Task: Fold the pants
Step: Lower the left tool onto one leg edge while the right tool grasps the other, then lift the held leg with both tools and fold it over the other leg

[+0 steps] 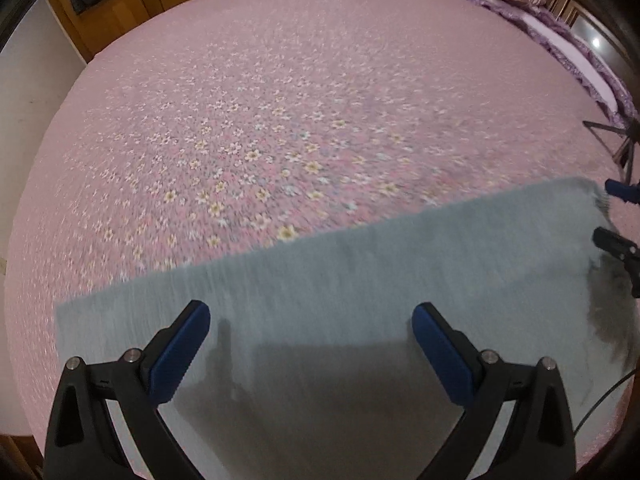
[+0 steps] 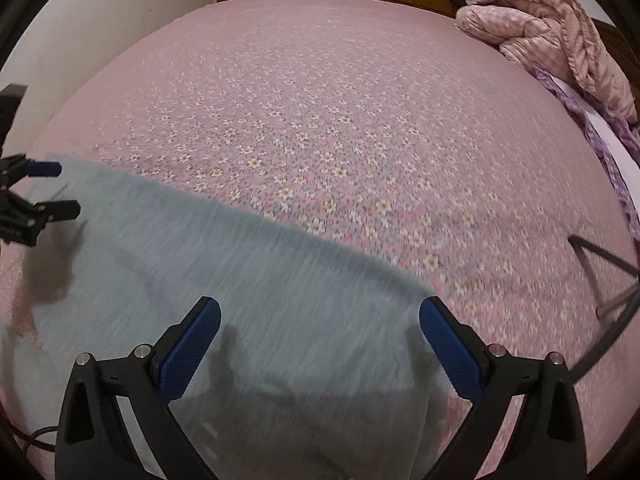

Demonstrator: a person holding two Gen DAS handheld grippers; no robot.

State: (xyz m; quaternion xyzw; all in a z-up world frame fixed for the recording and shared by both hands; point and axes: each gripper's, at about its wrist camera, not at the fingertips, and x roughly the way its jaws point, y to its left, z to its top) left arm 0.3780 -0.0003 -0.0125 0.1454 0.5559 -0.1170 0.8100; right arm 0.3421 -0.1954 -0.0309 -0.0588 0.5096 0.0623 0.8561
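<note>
Grey pants [image 1: 340, 292] lie flat on the pink flowered bedspread [image 1: 280, 100], a long strip across the near edge of the bed; they also show in the right wrist view [image 2: 248, 280]. My left gripper [image 1: 310, 316] is open and empty, hovering over the pants' left part. My right gripper [image 2: 320, 312] is open and empty over the pants' right end. Each gripper shows at the edge of the other's view, the right one [image 1: 612, 216] and the left one [image 2: 60, 188], both with jaws apart. Both views are motion-blurred.
A bunched pink quilt [image 2: 552, 40] lies at the bed's far right corner, with purple frilled bedding [image 2: 600, 140] beside it. Tripod legs [image 2: 600, 272] stand on the right side. A wooden cabinet [image 1: 120, 0] and a white wall [image 2: 100, 20] border the bed's far side.
</note>
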